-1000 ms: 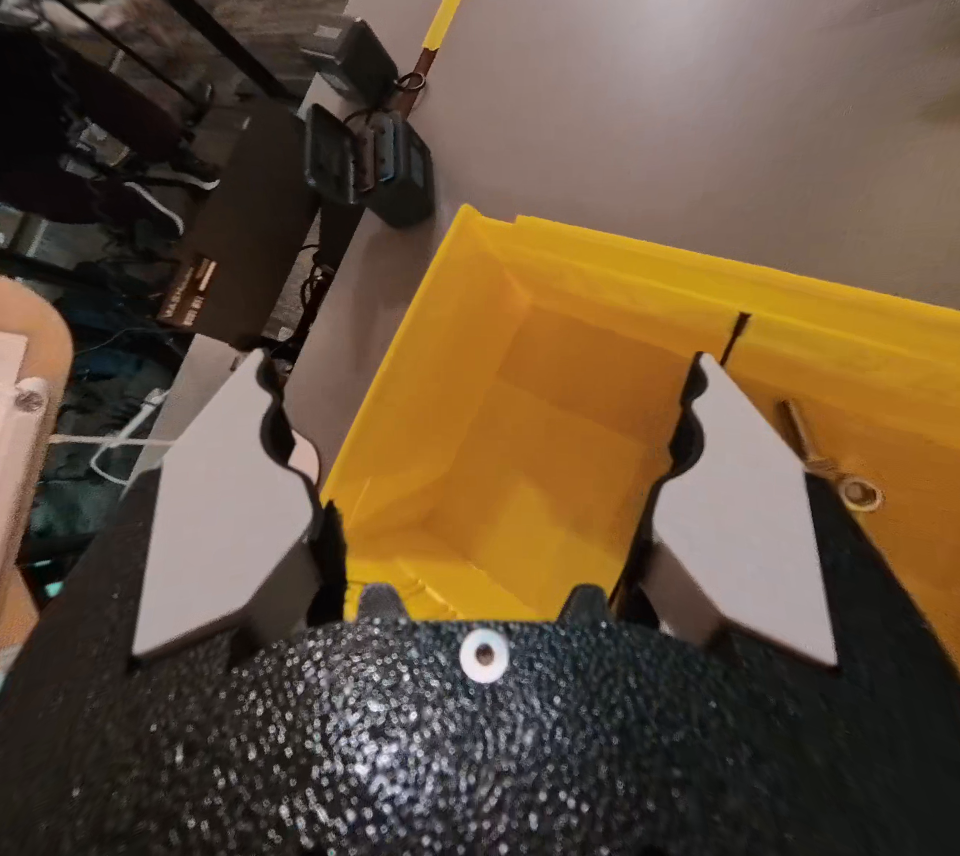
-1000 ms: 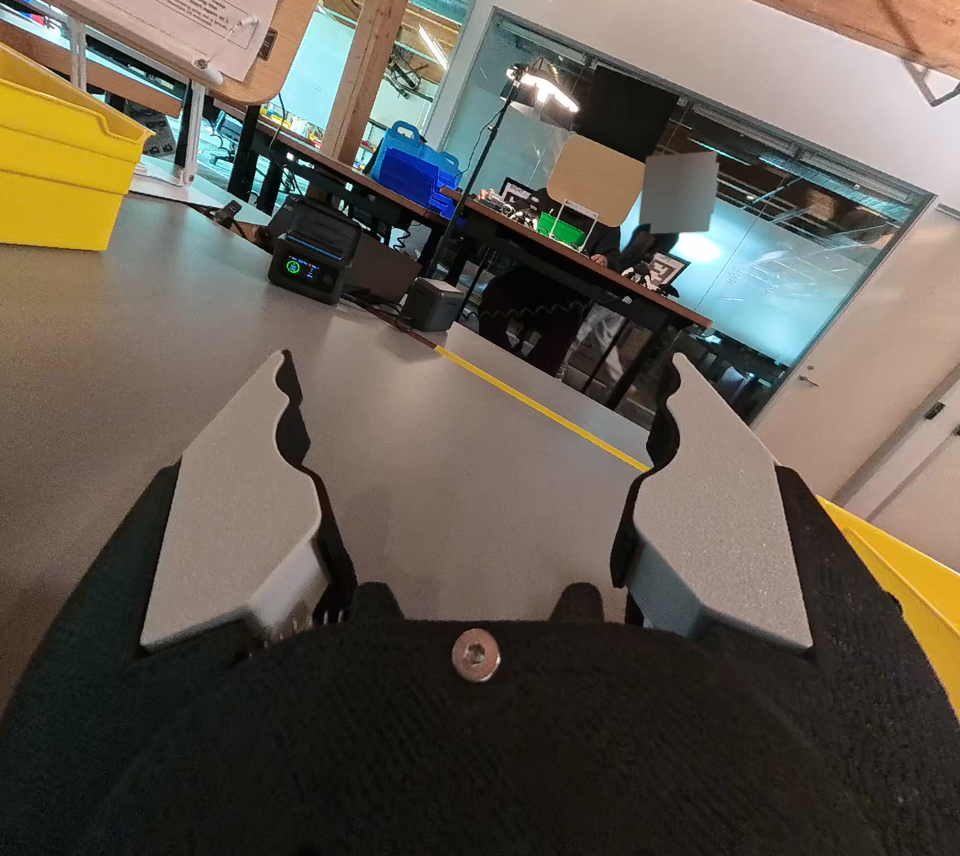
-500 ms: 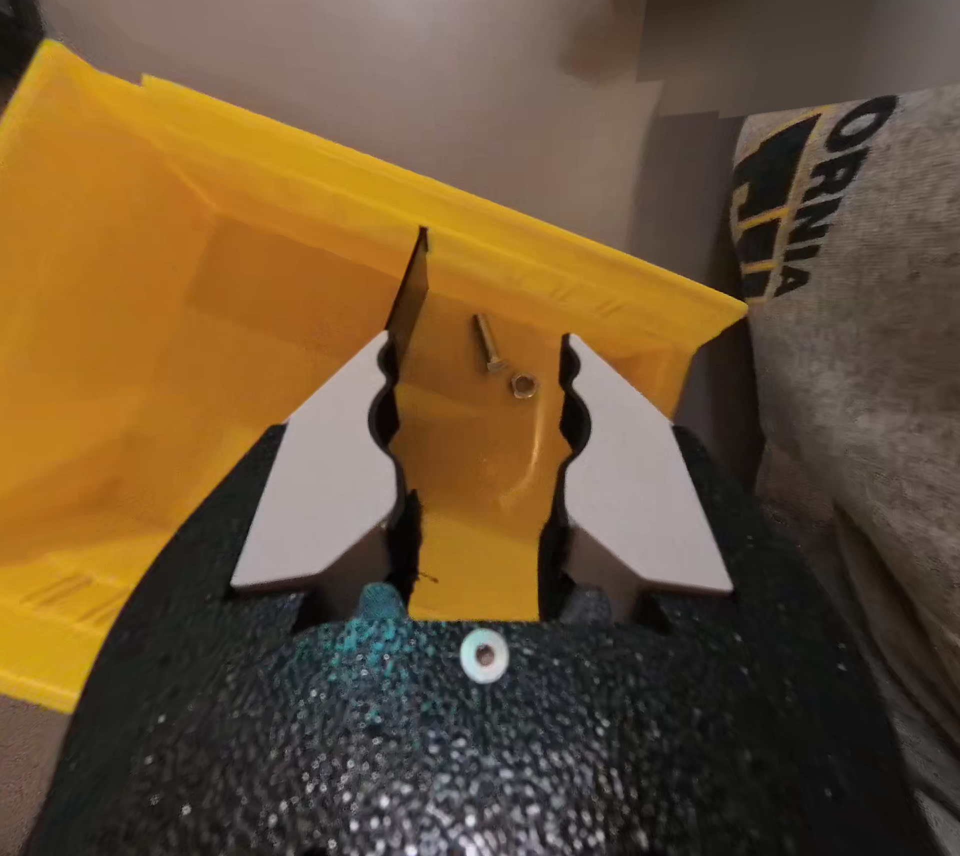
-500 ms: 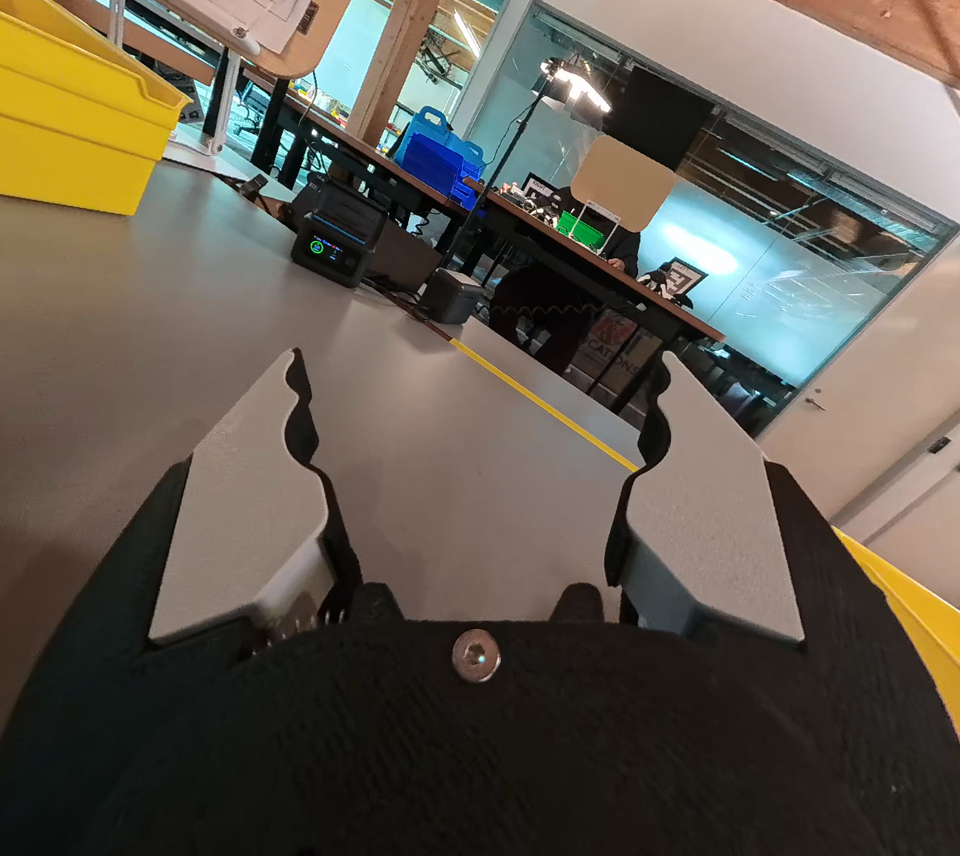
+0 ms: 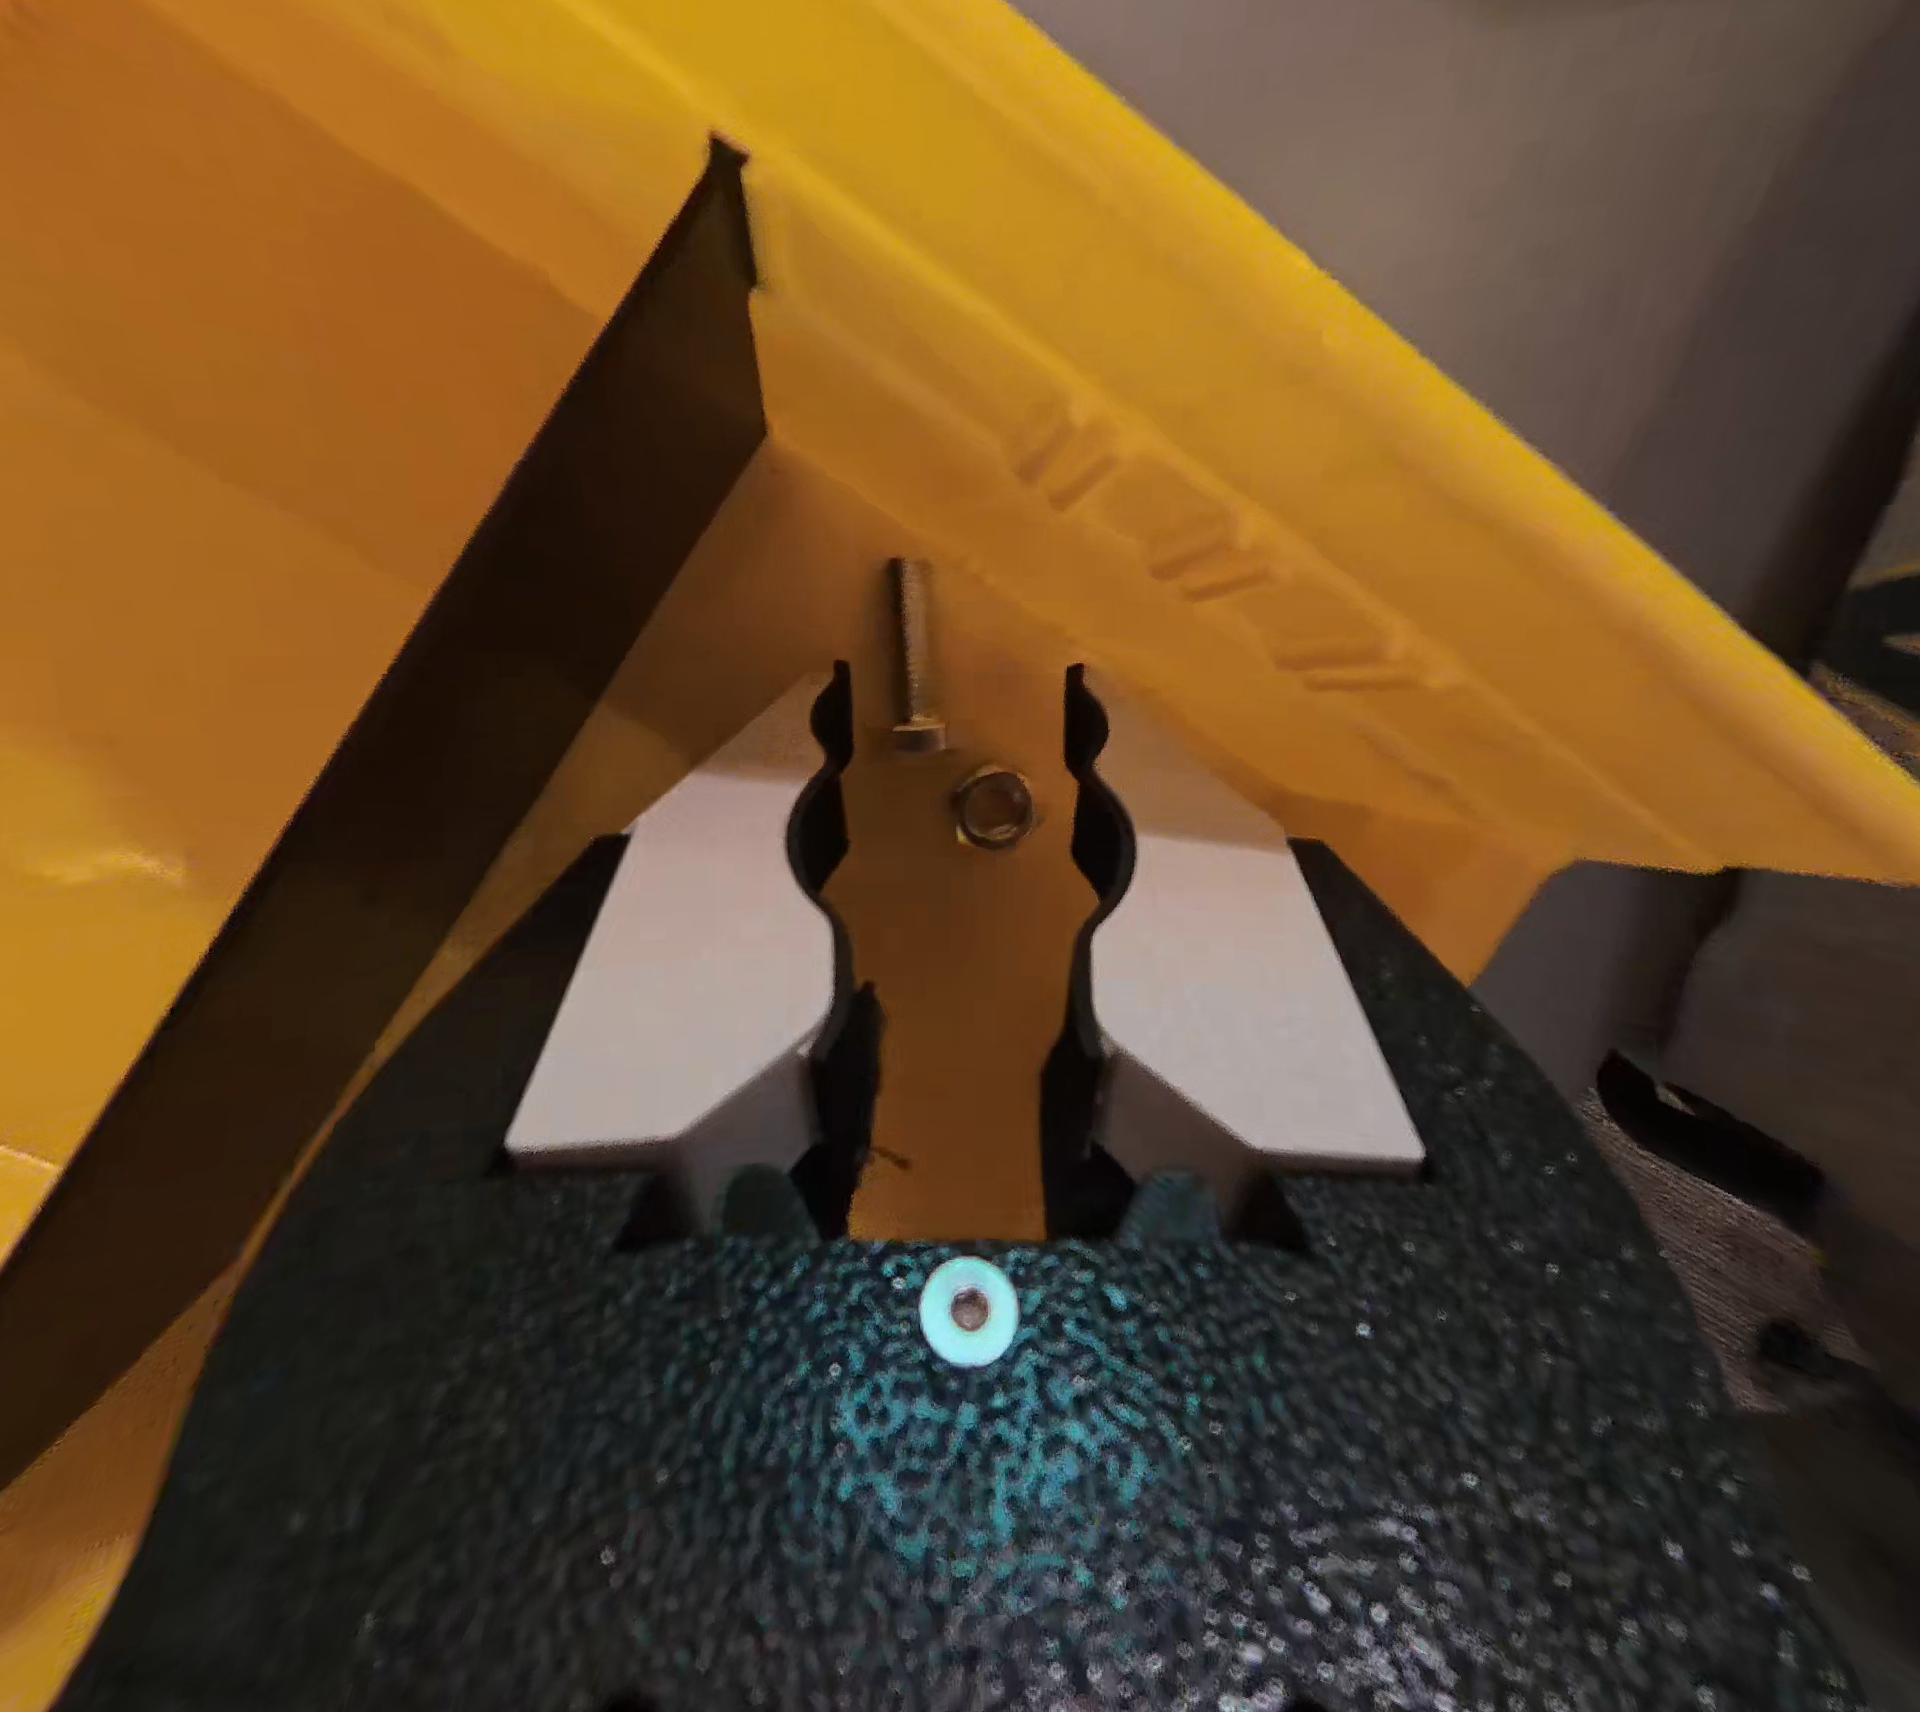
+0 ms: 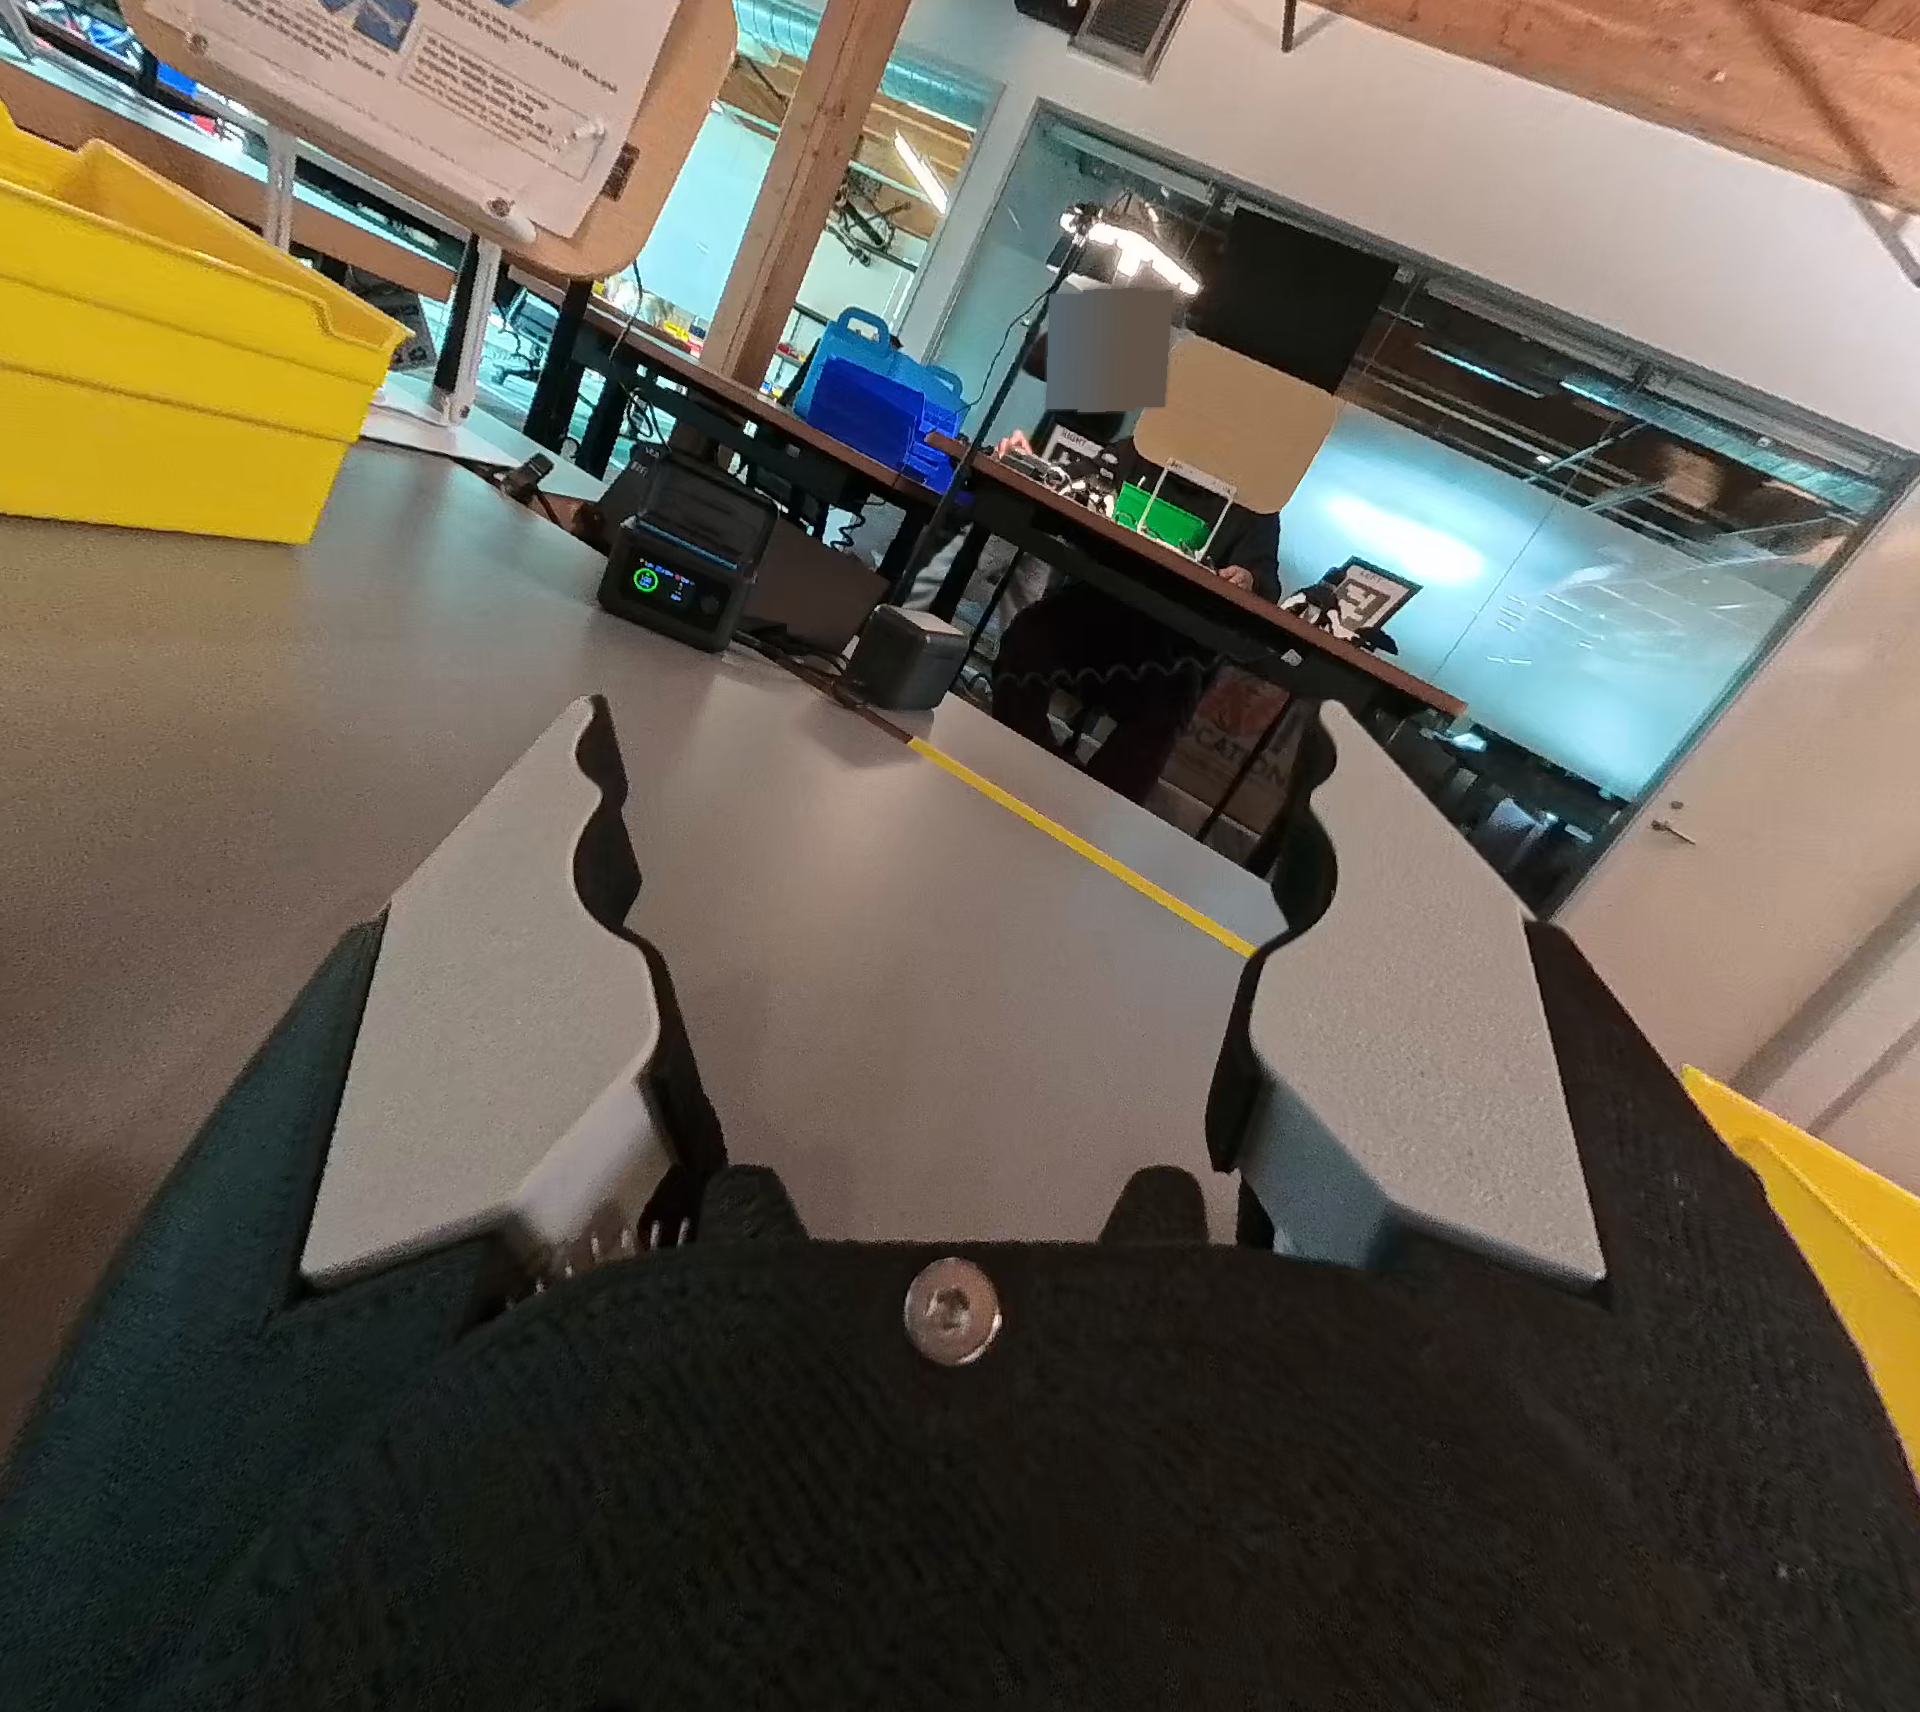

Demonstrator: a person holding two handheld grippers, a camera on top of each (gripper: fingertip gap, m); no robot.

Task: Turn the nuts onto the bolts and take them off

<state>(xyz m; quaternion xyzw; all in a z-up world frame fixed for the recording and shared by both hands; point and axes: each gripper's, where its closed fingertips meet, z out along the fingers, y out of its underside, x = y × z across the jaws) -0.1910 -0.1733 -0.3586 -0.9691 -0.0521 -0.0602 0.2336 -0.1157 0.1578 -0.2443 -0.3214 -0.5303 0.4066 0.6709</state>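
Note:
In the left wrist view a metal bolt (image 5: pixel 912 656) lies on the floor of a yellow bin (image 5: pixel 1039 291), head toward me, with a loose hex nut (image 5: pixel 993 810) beside its head. My left gripper (image 5: pixel 954 686) is down inside the bin's right compartment, its jaws partly open and empty, with the bolt's head and the nut between the fingertips. My right gripper (image 6: pixel 956 717) is wide open and empty, low over the grey table (image 6: pixel 260 727), pointing away from the bin, whose yellow corner (image 6: pixel 1829 1205) shows at its right.
A dark divider (image 5: pixel 499 654) splits the bin to the left of my left gripper. On the table ahead of the right gripper are stacked yellow bins (image 6: pixel 156 374), a black device with a lit screen (image 6: pixel 691 576), a small dark box (image 6: pixel 904 654) and a yellow tape line (image 6: pixel 1091 852).
My left gripper swung right across the bin, dropped into the right compartment and narrowed its jaws around the bolt's head and the nut. My right gripper tilted a little and stayed open.

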